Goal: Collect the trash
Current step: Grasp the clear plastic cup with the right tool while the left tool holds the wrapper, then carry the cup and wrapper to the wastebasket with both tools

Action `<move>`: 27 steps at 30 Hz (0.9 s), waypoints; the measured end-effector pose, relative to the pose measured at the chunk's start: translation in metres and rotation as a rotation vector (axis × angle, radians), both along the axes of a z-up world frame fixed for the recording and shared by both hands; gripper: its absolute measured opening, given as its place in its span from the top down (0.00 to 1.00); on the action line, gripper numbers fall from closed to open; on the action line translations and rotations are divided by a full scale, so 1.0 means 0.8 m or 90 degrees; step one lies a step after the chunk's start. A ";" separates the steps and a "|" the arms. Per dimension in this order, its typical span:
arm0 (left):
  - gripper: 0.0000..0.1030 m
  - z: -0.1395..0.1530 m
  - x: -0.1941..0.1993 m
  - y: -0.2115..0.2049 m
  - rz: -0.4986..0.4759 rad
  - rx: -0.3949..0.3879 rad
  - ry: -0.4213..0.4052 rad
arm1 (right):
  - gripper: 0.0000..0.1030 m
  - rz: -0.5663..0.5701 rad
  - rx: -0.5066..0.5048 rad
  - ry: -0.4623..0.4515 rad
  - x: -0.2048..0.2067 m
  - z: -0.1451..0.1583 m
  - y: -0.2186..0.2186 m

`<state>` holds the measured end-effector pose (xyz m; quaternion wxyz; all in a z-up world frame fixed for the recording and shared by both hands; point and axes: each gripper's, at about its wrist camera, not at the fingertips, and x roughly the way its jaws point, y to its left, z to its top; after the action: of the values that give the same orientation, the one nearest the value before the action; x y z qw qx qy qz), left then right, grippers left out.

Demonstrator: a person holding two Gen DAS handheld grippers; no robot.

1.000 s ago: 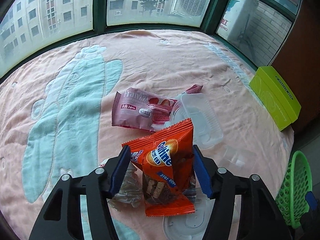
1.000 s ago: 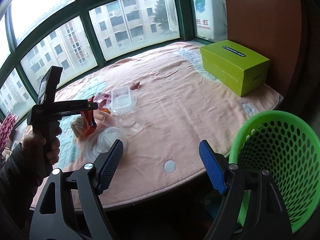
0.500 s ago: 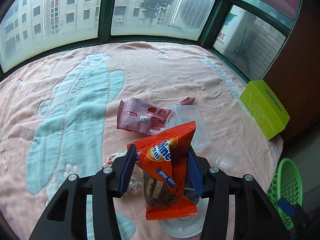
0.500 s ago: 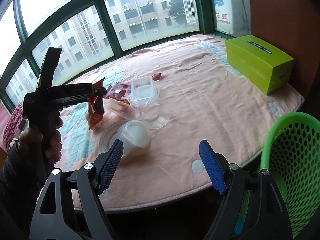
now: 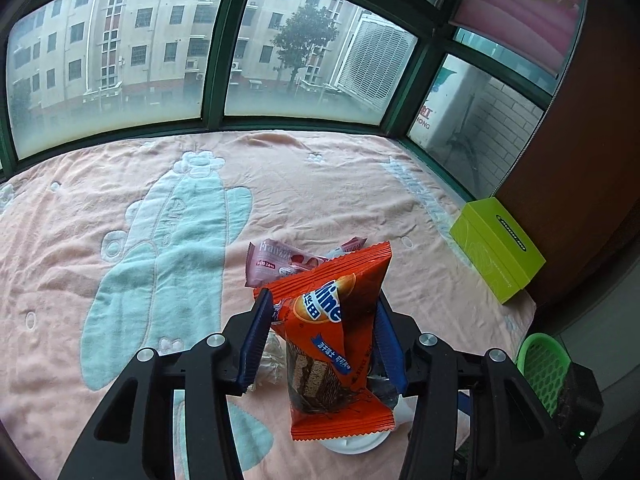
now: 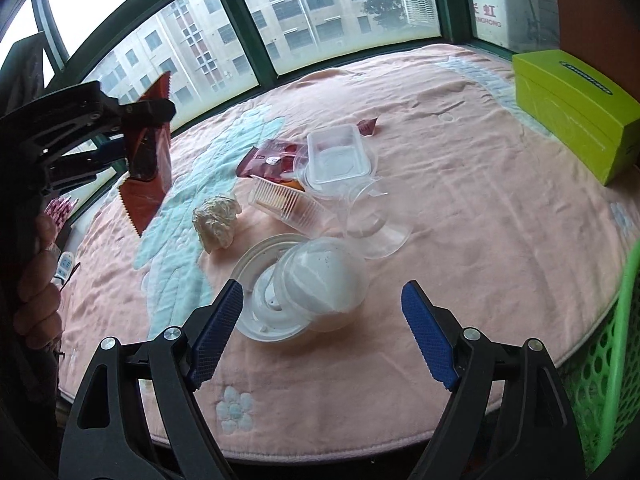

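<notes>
Left gripper (image 5: 320, 336): we are seeing its ribbed blue pads pressing both sides of the orange snack packet (image 5: 336, 336), clamped on it in the lower centre of the left wrist view.
Orange snack packet: glossy crinkled foil with saw-toothed end seams; its long axis is running nearly upright, tilted to the upper right, and it is hanging clear of the blanket (image 5: 120, 208). In the right wrist view we are finding it at the upper left (image 6: 148, 148).
Right gripper (image 6: 320, 336): its jaws are opening, with nothing between the textured blue pads; they are framing the lower centre of the right wrist view.
Domed lids (image 6: 304, 288): clear and milky round plastic, lying stacked just beyond the right gripper.
Clear tray (image 6: 338, 156): a rectangular thin-walled tub, with nothing visible in it, sitting above the lids.
Crumpled wrap (image 6: 216, 222): a pale wrinkled ball at centre left.
Pink wafer packet (image 5: 276, 262): lying flat behind the orange packet.
Blanket: fuzzy pink cloth with a pale blue pattern.
Green box (image 6: 576, 108): a smooth closed carton at upper right.
Green basket (image 6: 616, 364): perforated plastic at the right edge; we cannot tell what it is holding.
</notes>
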<state>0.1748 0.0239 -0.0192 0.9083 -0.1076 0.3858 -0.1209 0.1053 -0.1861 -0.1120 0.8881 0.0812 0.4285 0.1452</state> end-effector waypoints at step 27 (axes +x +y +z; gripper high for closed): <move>0.53 0.010 -0.027 0.010 0.001 -0.016 -0.010 | 0.37 -0.011 -0.016 0.035 0.034 -0.037 0.012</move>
<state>0.1531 0.0316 -0.0113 0.9100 -0.1183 0.3767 -0.1261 0.1323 -0.1763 -0.1415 0.8780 0.0776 0.4541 0.1301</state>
